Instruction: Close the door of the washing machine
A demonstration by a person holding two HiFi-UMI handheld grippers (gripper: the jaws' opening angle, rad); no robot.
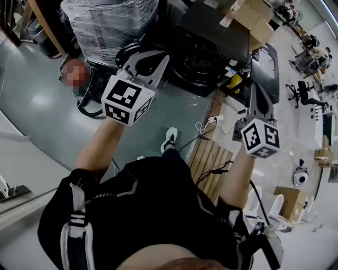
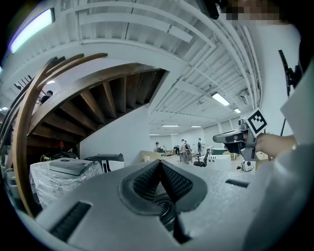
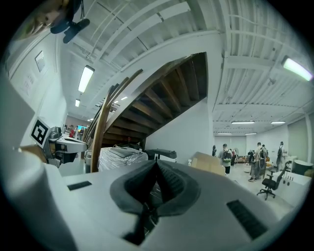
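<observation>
The washing machine [image 1: 203, 63] is a black top-loader ahead of me, its round drum open to view and its dark lid [image 1: 222, 26] raised behind it. My left gripper [image 1: 147, 57] is held out in front of the machine's left side, jaws shut and empty. My right gripper [image 1: 257, 87] hangs short of the machine's right edge, also shut with nothing in it. Both point level and touch nothing. In the left gripper view the shut left gripper [image 2: 160, 163] faces the machine's lid [image 2: 105, 158]; the right gripper view shows the shut right gripper [image 3: 157, 164] and the lid [image 3: 161, 154].
A plastic-wrapped appliance [image 1: 111, 21] stands left of the washer. Cardboard boxes [image 1: 253, 16] lie behind it. A wooden pallet [image 1: 211, 161] and cables [image 1: 208, 124] are on the floor by my feet. A staircase [image 3: 162, 93] rises overhead; people [image 3: 255, 159] stand far off.
</observation>
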